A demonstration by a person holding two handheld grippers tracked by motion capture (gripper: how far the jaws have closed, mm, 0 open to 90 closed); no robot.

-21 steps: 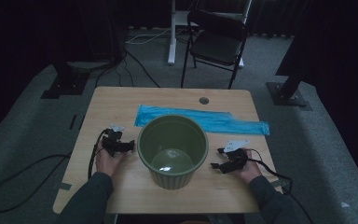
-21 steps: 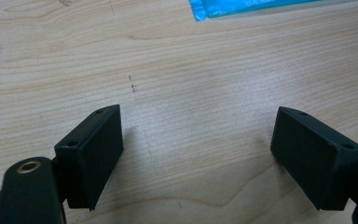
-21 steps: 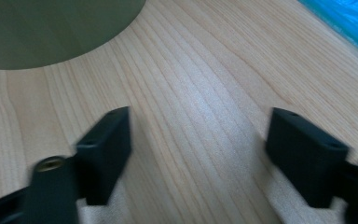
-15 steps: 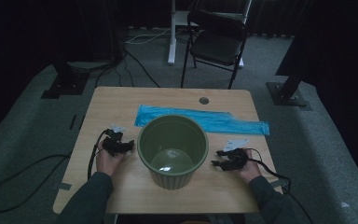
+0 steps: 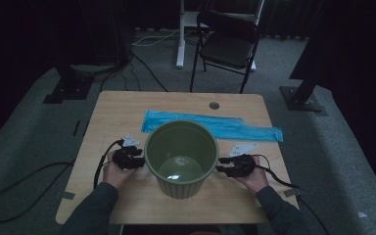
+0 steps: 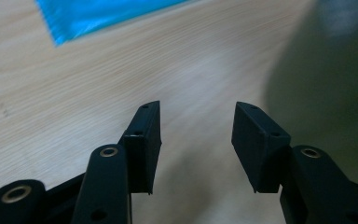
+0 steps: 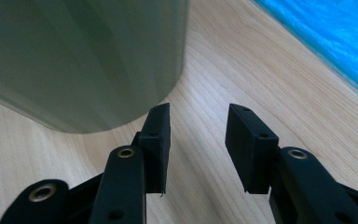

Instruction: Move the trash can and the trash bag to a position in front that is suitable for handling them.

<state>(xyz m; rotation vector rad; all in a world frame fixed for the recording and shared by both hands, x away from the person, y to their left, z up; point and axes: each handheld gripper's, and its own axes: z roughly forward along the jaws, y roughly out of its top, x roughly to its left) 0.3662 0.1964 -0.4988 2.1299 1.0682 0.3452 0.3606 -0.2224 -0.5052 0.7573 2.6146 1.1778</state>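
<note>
Green and ribbed, the bucket (image 5: 181, 159) stands upright on the wooden tabletop (image 5: 112, 115), near your edge, with the blue plastic sheet (image 5: 210, 126) lying flat just behind it. Your left tool (image 5: 138, 161) sits close by the bucket's left wall, jaws apart with nothing between them. Your right tool (image 5: 222, 169) sits close by its right wall, jaws likewise apart and empty.

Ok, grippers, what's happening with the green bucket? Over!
Left gripper open, right gripper open, one each side of the green bucket. Bucket upright on the table, not gripped. Blue plastic sheet behind; nothing blocking.
</note>
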